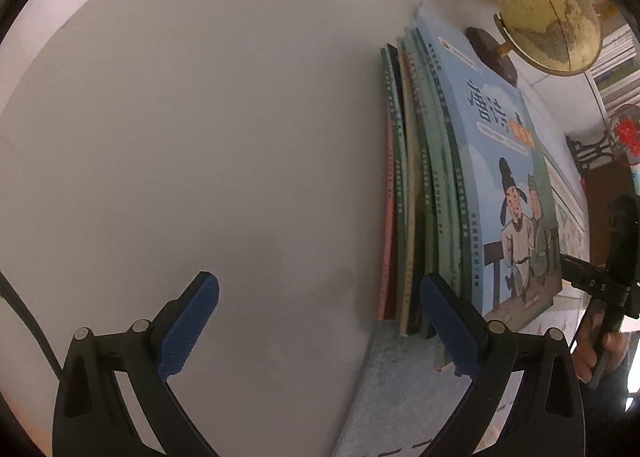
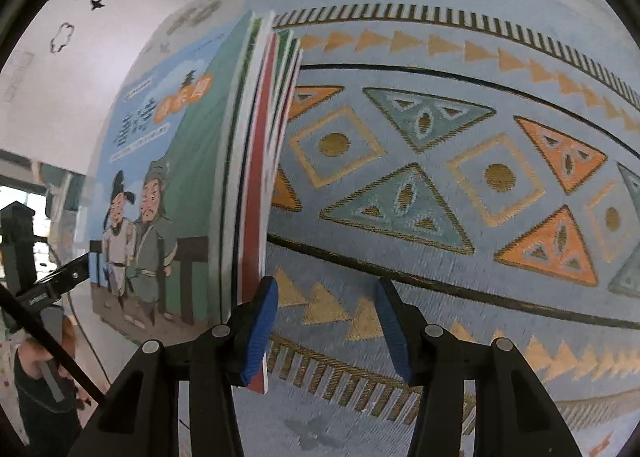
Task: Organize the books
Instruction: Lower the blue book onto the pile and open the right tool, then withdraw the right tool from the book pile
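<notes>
Blue-padded left gripper (image 1: 318, 327) open beside books (image 1: 432, 185); right gripper (image 2: 326, 331) half-open, gripping nothing. Thin, floppy, slippery paperbacks: probably best squeezed together across spines.

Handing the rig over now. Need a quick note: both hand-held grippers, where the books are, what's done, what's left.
Left hand-held gripper: open, empty, its right finger against the spine side of the stack.
Right hand-held gripper: open, holding nothing, its left finger at the stack's other side.
Books: one stack standing on edge on the patterned mat, blue illustrated cover outermost, globe behind.
Done: books gathered upright.
Left: probably square the edges; spines look uneven.
</notes>
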The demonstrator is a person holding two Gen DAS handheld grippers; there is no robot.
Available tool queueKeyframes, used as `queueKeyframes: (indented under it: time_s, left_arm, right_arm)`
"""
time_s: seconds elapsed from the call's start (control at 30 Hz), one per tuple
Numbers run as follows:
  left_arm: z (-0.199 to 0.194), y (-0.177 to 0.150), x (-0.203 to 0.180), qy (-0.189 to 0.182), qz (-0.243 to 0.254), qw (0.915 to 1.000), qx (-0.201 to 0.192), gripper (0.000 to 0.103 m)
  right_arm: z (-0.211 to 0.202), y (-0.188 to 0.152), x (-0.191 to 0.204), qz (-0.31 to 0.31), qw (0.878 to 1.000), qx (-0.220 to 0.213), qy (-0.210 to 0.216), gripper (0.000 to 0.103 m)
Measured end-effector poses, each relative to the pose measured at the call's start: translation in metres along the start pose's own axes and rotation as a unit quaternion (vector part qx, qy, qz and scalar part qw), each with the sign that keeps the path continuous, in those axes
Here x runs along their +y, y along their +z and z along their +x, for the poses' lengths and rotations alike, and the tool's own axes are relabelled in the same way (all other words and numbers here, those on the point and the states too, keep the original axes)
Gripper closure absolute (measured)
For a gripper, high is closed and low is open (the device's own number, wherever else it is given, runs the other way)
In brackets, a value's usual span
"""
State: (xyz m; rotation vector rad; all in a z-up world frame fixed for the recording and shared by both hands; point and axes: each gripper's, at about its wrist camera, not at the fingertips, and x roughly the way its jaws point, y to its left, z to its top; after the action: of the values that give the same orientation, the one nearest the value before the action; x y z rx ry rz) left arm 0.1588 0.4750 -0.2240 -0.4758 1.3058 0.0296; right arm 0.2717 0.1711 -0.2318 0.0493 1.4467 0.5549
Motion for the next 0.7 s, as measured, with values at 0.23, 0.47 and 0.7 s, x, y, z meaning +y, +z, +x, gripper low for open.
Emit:
queueKeyframes:
  time_s: [0.23,0.47,0.7]
  left_arm:
    - [0.005,-0.004,0.000,-0.018,-0.001,0.9998,0.009,0.003]
    - [-0.001,-0.009,0.012,-0.027,-0.020,0.9994,0.001,0.004]
    - [-0.026,-0.032,0.018,-0.065,-0.053,0.9956,-0.041,0.003]
  right_arm:
    - [-0.001,-0.007,-0.003,-0.001,0.999,-0.001,0.050,0.079]
    - [-0.004,-0.010,0.030,-0.043,0.999,-0.008,0.004,0.089]
    - [-0.040,-0.032,0.011,-0.013,0.999,-0.032,0.019,0.081]
